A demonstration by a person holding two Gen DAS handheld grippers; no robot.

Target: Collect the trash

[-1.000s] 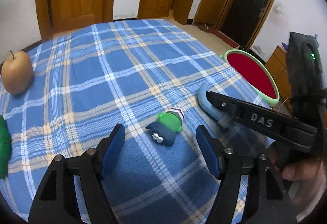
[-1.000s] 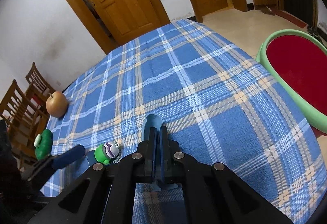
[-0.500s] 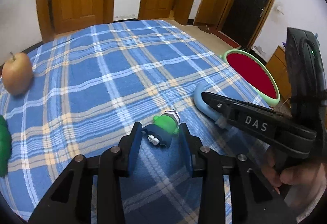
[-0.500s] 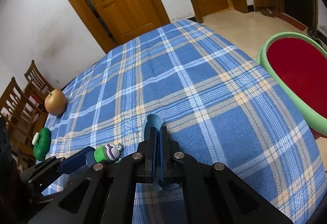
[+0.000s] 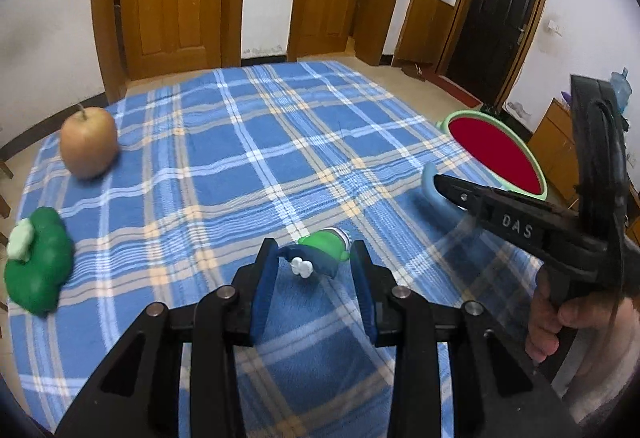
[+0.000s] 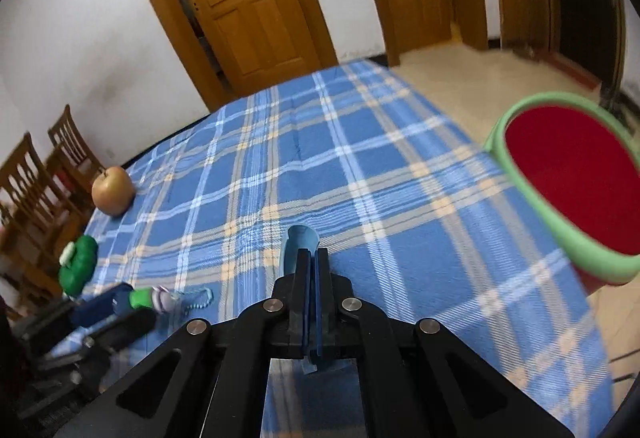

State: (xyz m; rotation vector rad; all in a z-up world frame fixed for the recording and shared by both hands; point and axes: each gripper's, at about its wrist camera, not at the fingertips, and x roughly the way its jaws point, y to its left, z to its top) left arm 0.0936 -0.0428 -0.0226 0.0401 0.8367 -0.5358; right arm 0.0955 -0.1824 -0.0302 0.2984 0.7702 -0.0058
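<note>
Toy (image 5: 320, 252) pinched in the left hand-held gripper (image 5: 316, 262), lifted off the near bench (image 5: 248, 142).
A second ago those jaws were spread; right hand-held gripper (image 6: 309, 258) stays clamped on a blue scoop (image 6: 301, 238).

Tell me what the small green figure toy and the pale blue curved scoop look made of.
Small green figure toy: looks like soft rubbery plastic, matte, with rounded moulded shapes; unsure.
Pale blue curved scoop: probably hard plastic, smooth with a faint sheen and a thin even wall.
</note>
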